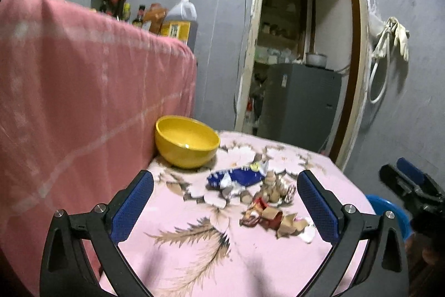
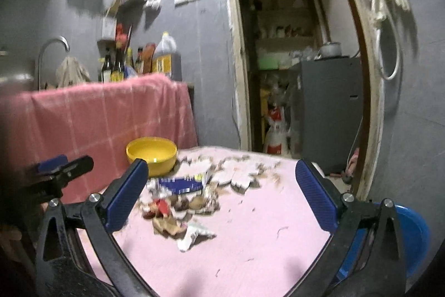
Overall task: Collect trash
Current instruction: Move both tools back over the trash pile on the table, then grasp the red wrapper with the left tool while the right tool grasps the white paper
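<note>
While the left gripper (image 1: 225,196) hung over the pink bench (image 1: 250,263), it was wide open and held nothing. A trash pile (image 1: 267,202) lay just ahead between its fingers, with a yellow bowl (image 1: 187,141) farther ahead on the left. From the right wrist, the right gripper (image 2: 222,194) was wide open and empty too. The trash pile (image 2: 178,210) lay ahead, nearer its left finger.

Bare pink tablecloth (image 2: 250,255) lies open in front of the trash pile (image 2: 178,210); behind the pile stands a yellow bowl (image 2: 151,155).
</note>
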Available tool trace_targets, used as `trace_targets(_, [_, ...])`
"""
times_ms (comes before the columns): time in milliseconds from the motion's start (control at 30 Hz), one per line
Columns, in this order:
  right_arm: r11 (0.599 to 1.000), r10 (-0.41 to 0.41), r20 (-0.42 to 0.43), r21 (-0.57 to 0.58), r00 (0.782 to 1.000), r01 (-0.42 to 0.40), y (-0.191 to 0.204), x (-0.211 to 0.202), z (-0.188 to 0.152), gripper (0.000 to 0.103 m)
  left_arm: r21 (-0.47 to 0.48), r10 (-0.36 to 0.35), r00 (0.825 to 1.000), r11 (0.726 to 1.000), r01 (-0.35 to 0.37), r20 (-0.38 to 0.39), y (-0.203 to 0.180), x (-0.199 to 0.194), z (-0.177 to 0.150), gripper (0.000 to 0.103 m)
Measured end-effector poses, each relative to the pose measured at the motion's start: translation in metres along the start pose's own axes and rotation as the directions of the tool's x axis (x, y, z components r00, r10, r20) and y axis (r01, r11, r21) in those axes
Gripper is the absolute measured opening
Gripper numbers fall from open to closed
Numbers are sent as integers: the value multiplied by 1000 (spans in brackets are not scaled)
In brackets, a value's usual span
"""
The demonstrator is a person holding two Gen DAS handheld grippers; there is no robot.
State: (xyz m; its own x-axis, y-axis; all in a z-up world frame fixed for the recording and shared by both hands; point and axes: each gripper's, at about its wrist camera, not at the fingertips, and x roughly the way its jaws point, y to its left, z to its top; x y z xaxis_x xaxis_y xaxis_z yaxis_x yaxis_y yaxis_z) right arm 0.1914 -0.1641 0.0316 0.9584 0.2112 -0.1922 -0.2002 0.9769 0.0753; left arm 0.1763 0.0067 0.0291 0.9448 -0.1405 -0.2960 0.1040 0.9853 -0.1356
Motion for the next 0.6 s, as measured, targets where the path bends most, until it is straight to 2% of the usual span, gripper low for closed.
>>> trace_targets(167, [998,20,-133,-51,991,-27,3,28,-16,103,-24,-20,994,1000,18,-104,5,20,-3,101])
trace_targets(333, [995,40,-255,-80,966,-62,4,51,-31,103,-58,-39,975,998,27,-219,10,44,-4,100])
trace_targets(467, [991,58,-354,-92,934,-96,7,69,-39,103,-75,-61,953,996,41,-297,12,61,-7,99])
trace_targets(533, [988,74,-399,-95,914,-121,9,78,-43,95,-78,-82,941,995,60,-327,12,68,-8,90])
trace_targets(600, [984,91,-442,-99,892,-149,12,87,-47,92,-76,-101,928,994,79,-360,11,76,-10,82])
